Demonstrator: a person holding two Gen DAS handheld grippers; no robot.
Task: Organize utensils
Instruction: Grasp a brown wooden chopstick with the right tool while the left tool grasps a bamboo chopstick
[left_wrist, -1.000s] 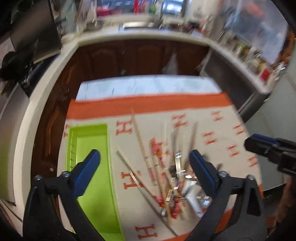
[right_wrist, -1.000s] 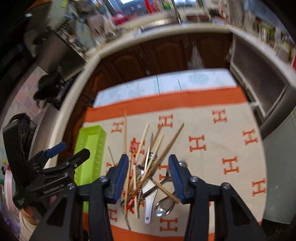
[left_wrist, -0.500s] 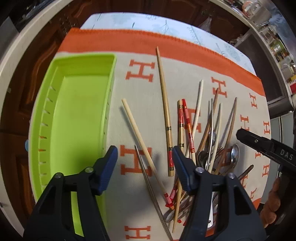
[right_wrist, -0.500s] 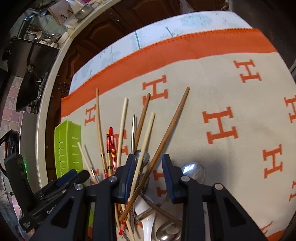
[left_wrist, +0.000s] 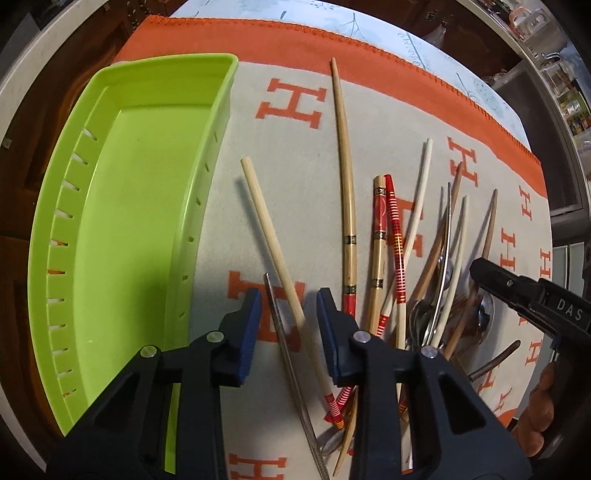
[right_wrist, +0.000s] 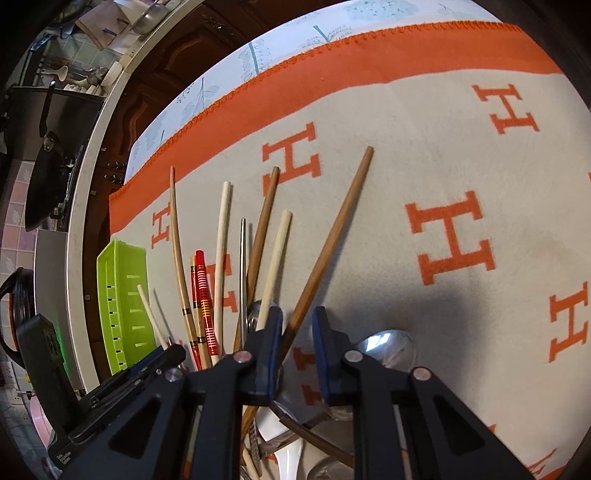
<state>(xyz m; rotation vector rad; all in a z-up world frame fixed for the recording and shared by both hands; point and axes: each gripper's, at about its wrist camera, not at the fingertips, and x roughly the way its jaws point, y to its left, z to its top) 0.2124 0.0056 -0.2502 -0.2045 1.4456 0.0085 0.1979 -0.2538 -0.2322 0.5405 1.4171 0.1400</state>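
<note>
Left wrist view showed the left claw (left_wrist: 289, 325) open astride a pale chopstick (left_wrist: 275, 251), right of the green tray (left_wrist: 122, 206). Further right, the right claw (right_wrist: 297, 350) stood open astride a brown chopstick (right_wrist: 332, 240).

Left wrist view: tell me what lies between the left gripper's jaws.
In the left wrist view, the left gripper stands open over the cloth, and two things pass between its jaws: a pale wooden chopstick and a thin metal chopstick beside it.
</note>
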